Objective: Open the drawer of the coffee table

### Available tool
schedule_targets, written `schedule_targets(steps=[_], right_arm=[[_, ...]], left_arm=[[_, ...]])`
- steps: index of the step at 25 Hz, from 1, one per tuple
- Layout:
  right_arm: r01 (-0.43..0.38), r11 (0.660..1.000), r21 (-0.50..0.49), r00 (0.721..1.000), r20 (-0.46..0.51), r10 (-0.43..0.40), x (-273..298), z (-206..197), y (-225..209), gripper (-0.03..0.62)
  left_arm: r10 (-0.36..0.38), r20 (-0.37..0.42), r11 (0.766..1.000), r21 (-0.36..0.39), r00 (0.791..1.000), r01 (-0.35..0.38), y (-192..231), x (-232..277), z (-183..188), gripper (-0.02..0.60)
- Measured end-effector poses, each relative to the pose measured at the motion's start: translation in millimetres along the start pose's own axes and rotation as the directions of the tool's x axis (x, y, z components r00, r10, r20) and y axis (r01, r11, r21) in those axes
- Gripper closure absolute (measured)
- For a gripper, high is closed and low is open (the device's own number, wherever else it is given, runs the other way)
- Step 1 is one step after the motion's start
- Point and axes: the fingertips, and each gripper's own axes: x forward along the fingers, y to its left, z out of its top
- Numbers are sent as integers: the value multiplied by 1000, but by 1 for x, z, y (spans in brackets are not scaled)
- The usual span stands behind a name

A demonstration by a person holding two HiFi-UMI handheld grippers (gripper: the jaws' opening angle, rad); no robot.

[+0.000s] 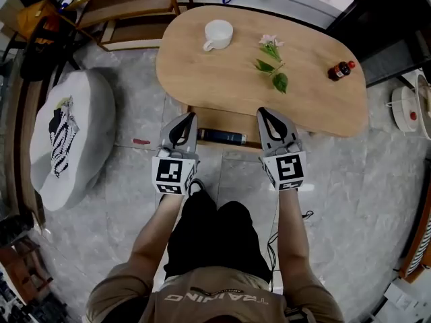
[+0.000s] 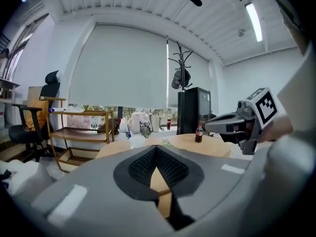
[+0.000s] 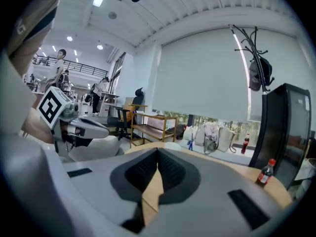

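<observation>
1. Head view: the drawer (image 1: pixel 227 145) sits under the near edge of the worktop (image 1: pixel 202 73) and looks already part-way out, with a book (image 1: pixel 222 136) lying inside. The left gripper (image 1: pixel 189 118) and right gripper (image 1: pixel 264 114) hang over its two front corners. I can't tell if either touches it.
2. Left gripper view: jaws together, nothing between them, only worktop wood showing through the gap behind the pads. The drawer isn't visible here.
3. Right gripper view: same, jaws together and empty. A bottle (image 3: pixel 266 173) stands on the worktop's far end.
4. Handling, my read: rigid wood box, lightly loaded, should slide easily. No handle is visible, so hook or pinch the front lip. Pull both corners evenly, as an off-centre pull would likely jam it.
</observation>
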Motion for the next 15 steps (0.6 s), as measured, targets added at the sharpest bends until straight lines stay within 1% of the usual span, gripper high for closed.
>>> schedule_targets(steps=[2,4,7,11,13,15], right_arm=[[16,1000,26,1000,-6,-16,-19,32,-7,588],[30,998,53,1000,-10,-30,-35,68,-10,588],[44,996,73,999,6,-45,-54,128,-10,588],[34,995,94,999,7,-35,-83,196,-7,588],[21,993,119,1000,11,-23,-102,225,-4,588],[15,993,118,1000,9,-17,-118,255,-2,588]], left_arm=[[10,7,1000,3,1000,-10,0,-17,39,575],[35,23,999,-7,999,-35,6,-37,82,575],[52,38,999,-12,998,-51,12,-62,141,575],[33,22,999,-13,999,-33,0,-87,204,575],[12,23,1000,-4,1000,-12,-12,-102,238,575],[-1,31,1000,-1,1000,1,-21,-116,272,575]])
